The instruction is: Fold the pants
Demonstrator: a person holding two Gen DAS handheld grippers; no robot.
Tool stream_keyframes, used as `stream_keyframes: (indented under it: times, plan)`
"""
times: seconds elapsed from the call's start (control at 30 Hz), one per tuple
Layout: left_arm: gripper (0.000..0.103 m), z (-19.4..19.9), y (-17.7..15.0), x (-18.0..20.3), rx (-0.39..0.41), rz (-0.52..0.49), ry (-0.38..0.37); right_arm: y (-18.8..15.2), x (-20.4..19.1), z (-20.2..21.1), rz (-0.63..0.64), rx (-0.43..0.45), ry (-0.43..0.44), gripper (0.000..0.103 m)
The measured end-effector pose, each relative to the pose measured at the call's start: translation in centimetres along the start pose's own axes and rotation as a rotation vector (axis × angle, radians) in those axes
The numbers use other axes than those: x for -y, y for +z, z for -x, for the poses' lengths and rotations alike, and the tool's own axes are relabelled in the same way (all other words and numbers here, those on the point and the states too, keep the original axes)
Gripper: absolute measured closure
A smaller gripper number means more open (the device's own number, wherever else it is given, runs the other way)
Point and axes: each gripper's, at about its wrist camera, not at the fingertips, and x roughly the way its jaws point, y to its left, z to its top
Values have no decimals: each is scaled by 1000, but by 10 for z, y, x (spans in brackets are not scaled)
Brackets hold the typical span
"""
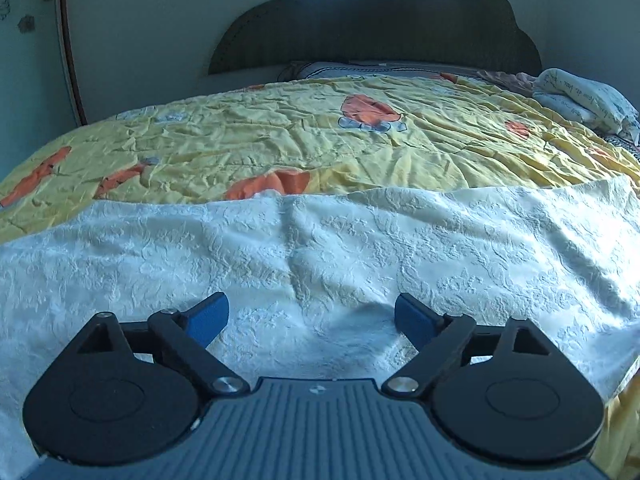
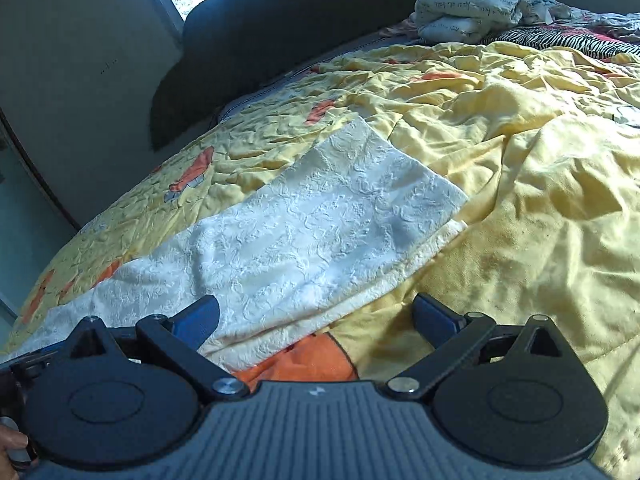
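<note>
The left gripper (image 1: 311, 316) is hovering low over the white textured pants (image 1: 320, 264), its blue pads (image 1: 208, 318) standing wide apart with nothing between them; cloth is filling the whole gap beneath. The right gripper (image 2: 316, 318) is likewise spread wide and holding nothing, its left blue pad (image 2: 198, 320) sitting over the near edge of the pants (image 2: 304, 232) while the other pad is over bare quilt.

The pants are lying flat on the bed, spread across the yellow quilt (image 1: 280, 136). In the left wrist view they are covering the near part of the bed from side to side, with a shallow crease running down the middle. In the right wrist view one leg is stretching away diagonally toward the headboard, its far end squared off, and a second layer of the same cloth is showing just under its right edge (so the legs appear to be lying one on the other there).

The quilt (image 2: 520, 184) is crumpled and printed with orange shapes, one orange patch (image 2: 304, 360) lying just in front of the right gripper. Beyond it, the dark scalloped headboard (image 1: 376, 20) is standing against the wall. Near the head of the bed a folded pale cloth bundle (image 2: 480, 2) is resting, and a zebra-striped fabric (image 2: 560, 38) is lying just beside it.
</note>
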Motion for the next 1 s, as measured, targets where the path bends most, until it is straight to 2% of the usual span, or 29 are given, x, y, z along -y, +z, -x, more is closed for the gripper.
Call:
stream_keyframes:
  times: [0.13, 0.3, 0.37, 0.43, 0.53, 0.6, 0.63, 0.77, 0.83, 0.87, 0.9, 0.93, 1.0]
  plan:
    - [10, 0, 0, 1, 1, -3, 4, 11, 9, -15, -17, 59, -19, 0]
    - [8, 0, 0, 2, -1, 5, 7, 23, 33, -22, -159, 146, -42, 1]
    - [7, 0, 0, 2, -3, 9, 10, 26, 40, -20, -234, 155, -26, 2]
    - [6, 0, 0, 0, -5, 13, 5, 26, 40, -18, -265, 133, 31, 2]
    - [5, -1, 0, -1, -7, 17, 5, 19, 39, -16, -303, 85, 191, 2]
    - [5, -1, 0, -1, -8, 17, 8, 17, 44, -17, -346, 90, 254, 2]
    - [5, -2, 0, -1, -8, 17, 7, 18, 47, -19, -362, 99, 253, 2]
    - [5, -2, 0, -1, -8, 18, 7, 32, 46, -33, -301, 133, 110, 4]
    - [5, -2, 0, 0, -8, 17, 7, 37, 46, -39, -288, 142, 95, 6]
    - [5, -2, 0, 0, -8, 17, 7, 38, 44, -41, -278, 136, 76, 10]
    - [5, -2, 0, 0, -8, 17, 8, 39, 43, -43, -263, 128, 55, 27]
    - [5, -2, 0, 0, -8, 15, 7, 40, 42, -46, -250, 115, 31, 56]
    - [5, -2, 1, -1, -15, 11, 0, 39, 46, -49, -269, 101, 16, 81]
